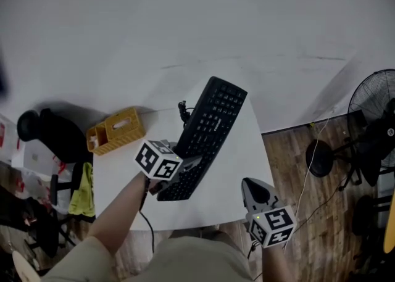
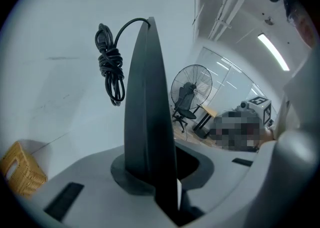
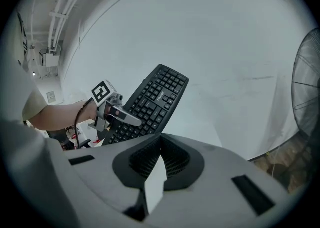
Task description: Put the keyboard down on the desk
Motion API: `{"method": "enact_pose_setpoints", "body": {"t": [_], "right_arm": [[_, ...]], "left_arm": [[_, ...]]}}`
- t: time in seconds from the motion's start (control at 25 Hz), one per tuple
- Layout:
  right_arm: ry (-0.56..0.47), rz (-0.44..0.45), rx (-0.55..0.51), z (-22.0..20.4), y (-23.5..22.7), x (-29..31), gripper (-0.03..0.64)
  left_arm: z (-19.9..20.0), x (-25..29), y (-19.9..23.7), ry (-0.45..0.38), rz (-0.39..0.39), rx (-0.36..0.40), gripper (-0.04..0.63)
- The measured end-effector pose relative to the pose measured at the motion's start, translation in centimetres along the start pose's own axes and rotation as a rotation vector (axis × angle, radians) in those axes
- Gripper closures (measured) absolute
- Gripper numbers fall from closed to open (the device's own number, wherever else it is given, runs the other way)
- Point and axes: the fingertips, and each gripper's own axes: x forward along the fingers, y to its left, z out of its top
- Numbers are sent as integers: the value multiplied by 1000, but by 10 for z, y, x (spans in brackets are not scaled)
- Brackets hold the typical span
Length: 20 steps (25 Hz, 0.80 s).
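Note:
A black keyboard (image 1: pixel 211 125) hangs tilted over the white desk (image 1: pixel 244 170), its far end raised toward the wall. My left gripper (image 1: pixel 188 165) is shut on its near edge. In the left gripper view the keyboard (image 2: pixel 147 112) stands edge-on between the jaws, and its bundled black cable (image 2: pixel 111 67) dangles from the far end. The right gripper view shows the keyboard (image 3: pixel 150 103) and the left gripper (image 3: pixel 120 114) from the side. My right gripper (image 1: pixel 252 187) is at the desk's near right corner, shut and holding nothing.
A yellow slotted basket (image 1: pixel 116 129) sits at the desk's left side. A black office chair (image 1: pixel 49 132) stands left of the desk. A floor fan (image 1: pixel 370 108) and its cables are on the wooden floor to the right. A white wall rises behind the desk.

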Motion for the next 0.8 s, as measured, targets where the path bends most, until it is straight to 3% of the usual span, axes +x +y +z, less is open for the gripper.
{"method": "enact_pose_setpoints", "body": {"t": [0.44, 0.8], "right_arm": [[105, -33, 85, -36, -25, 52, 592], [187, -40, 163, -71, -40, 82, 591]], "left_arm": [[-41, 78, 53, 209, -140, -25, 503], [-83, 113, 89, 374, -220, -132, 502]]}}
